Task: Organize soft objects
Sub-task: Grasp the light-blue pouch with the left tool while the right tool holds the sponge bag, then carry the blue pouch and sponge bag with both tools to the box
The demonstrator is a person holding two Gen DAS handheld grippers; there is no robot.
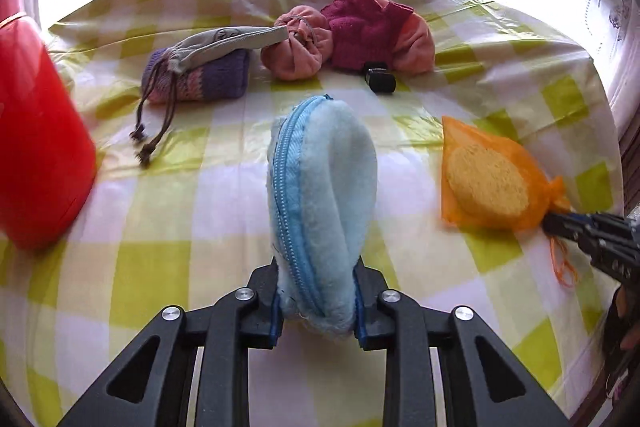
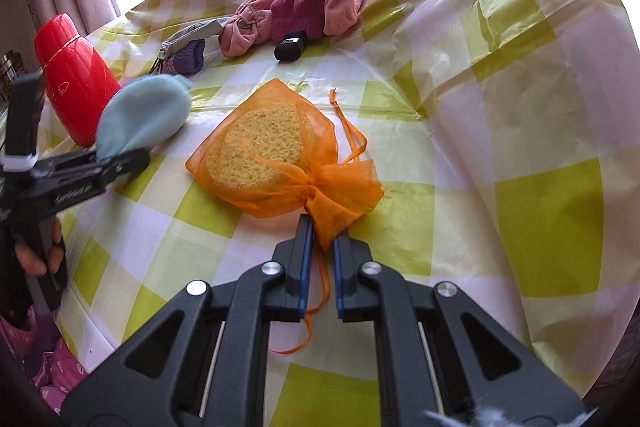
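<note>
Your left gripper [image 1: 316, 301] is clamped on the blue pouch [image 1: 320, 211], long axis pointing toward the worktop's far edge. Your right gripper [image 2: 322, 251] pinches the orange bag [image 2: 280, 151] by its tied neck near the right edge.

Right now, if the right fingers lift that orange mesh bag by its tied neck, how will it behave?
The orange mesh bag will likely hang and swing below the pinched neck, since the fabric looks thin and floppy. The sponge inside looks light and unbreakable, so it probably just sags to the bottom.

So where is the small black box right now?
Far side of the table: the black box lies just in front of the pink and magenta cloth pile.
</note>
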